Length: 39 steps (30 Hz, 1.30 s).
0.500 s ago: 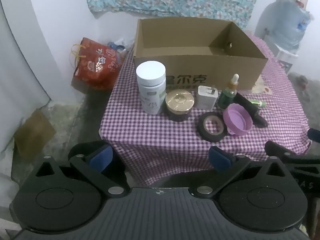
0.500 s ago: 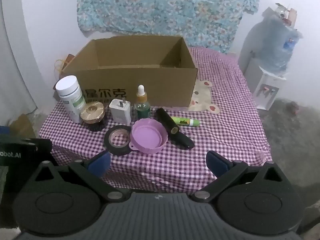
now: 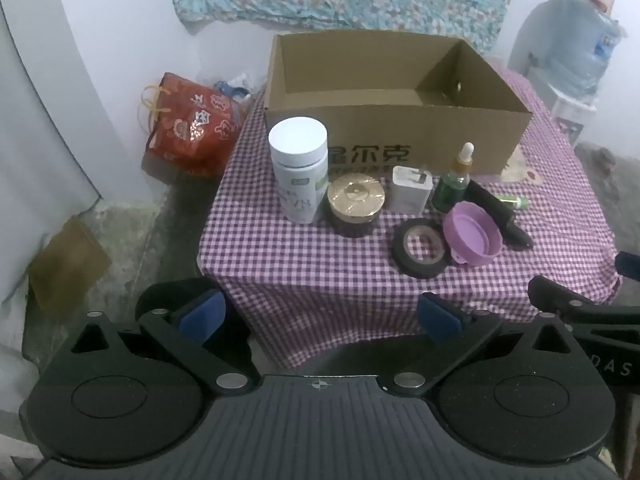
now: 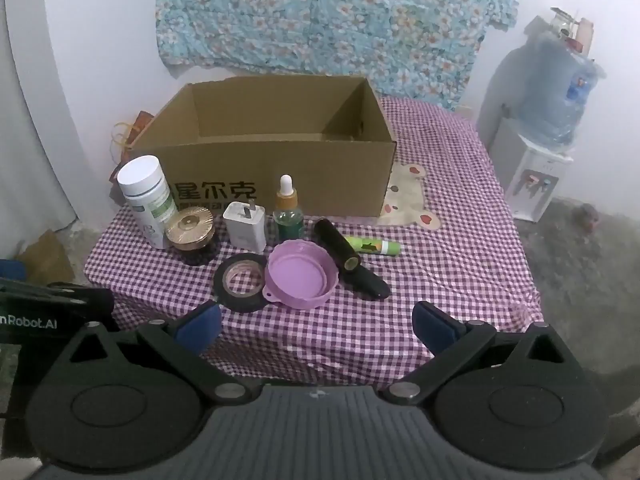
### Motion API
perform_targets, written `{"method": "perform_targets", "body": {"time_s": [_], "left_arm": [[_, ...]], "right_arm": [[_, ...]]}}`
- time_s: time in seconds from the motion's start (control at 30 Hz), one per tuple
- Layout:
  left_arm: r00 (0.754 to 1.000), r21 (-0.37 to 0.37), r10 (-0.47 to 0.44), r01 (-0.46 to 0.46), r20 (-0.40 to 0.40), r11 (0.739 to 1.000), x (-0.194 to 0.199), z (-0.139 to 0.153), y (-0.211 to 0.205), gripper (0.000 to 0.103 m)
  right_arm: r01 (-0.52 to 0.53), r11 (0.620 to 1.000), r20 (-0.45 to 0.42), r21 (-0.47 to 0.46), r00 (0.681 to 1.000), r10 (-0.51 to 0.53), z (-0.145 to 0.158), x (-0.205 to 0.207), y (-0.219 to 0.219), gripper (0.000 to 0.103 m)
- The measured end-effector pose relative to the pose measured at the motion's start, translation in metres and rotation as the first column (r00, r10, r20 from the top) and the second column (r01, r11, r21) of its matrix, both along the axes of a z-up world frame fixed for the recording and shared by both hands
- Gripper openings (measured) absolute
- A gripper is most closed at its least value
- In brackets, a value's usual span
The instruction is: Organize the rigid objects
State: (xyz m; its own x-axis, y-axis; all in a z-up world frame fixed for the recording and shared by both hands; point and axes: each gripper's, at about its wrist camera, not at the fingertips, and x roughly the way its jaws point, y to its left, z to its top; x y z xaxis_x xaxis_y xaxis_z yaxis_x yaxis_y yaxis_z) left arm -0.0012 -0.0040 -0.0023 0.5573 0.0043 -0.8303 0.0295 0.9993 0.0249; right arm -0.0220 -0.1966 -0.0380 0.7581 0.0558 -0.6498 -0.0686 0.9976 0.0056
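An open cardboard box point(image 4: 280, 176) stands at the back of a purple checked table point(image 4: 440, 264). In front of it are a white bottle point(image 4: 149, 196), a gold-lidded jar point(image 4: 191, 228), a white charger point(image 4: 245, 227), a green dropper bottle point(image 4: 288, 212), a black tape roll point(image 4: 240, 282), a purple bowl point(image 4: 301, 274), a black cylinder point(image 4: 340, 248) and a green tube point(image 4: 372, 246). My right gripper point(image 4: 316, 326) hangs open before the table's near edge, empty. My left gripper point(image 3: 320, 318) is open too, short of the table's front left corner, with the white bottle point(image 3: 298, 168) and the jar point(image 3: 355, 204) ahead.
A red gift bag point(image 3: 192, 128) sits on the floor left of the table. A water dispenser point(image 4: 540, 148) stands at the right wall. A brown paper bag point(image 3: 68, 268) lies on the floor at the left. Floral cloth point(image 4: 332, 12) hangs on the wall behind.
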Motion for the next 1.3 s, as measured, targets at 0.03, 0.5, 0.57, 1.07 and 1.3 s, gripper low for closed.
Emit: {"method": "perform_targets", "body": {"time_s": [0.03, 0.5, 0.57, 1.07, 1.3], "left_arm": [[1.000, 0.000, 0.000, 0.000, 0.000, 1.000, -0.0002, 0.0001, 0.0000, 0.103], [1.000, -0.003, 0.006, -0.006, -0.010, 1.000, -0.0027, 0.0003, 0.0022, 0.103], [1.000, -0.008, 0.007, -0.007, -0.013, 1.000, -0.0016, 0.0010, 0.0034, 0.103], [1.000, -0.002, 0.013, -0.014, -0.011, 1.000, -0.0008, 0.0008, 0.0041, 0.103], [1.000, 0.002, 0.018, -0.018, -0.011, 1.000, -0.0015, -0.0016, 0.0056, 0.103]], "right_arm": [[0.000, 1.000, -0.001, 0.002, 1.000, 0.000, -0.0010, 0.0012, -0.0003, 0.103], [0.001, 1.000, 0.005, 0.010, 1.000, -0.001, -0.0036, -0.0034, -0.0029, 0.103], [0.000, 1.000, 0.005, 0.007, 1.000, 0.000, -0.0032, -0.0034, -0.0029, 0.103], [-0.012, 1.000, 0.014, -0.008, 1.000, 0.012, -0.0007, -0.0059, 0.0010, 0.103], [-0.013, 1.000, 0.015, -0.008, 1.000, 0.013, -0.0007, -0.0061, 0.0013, 0.103]]}}
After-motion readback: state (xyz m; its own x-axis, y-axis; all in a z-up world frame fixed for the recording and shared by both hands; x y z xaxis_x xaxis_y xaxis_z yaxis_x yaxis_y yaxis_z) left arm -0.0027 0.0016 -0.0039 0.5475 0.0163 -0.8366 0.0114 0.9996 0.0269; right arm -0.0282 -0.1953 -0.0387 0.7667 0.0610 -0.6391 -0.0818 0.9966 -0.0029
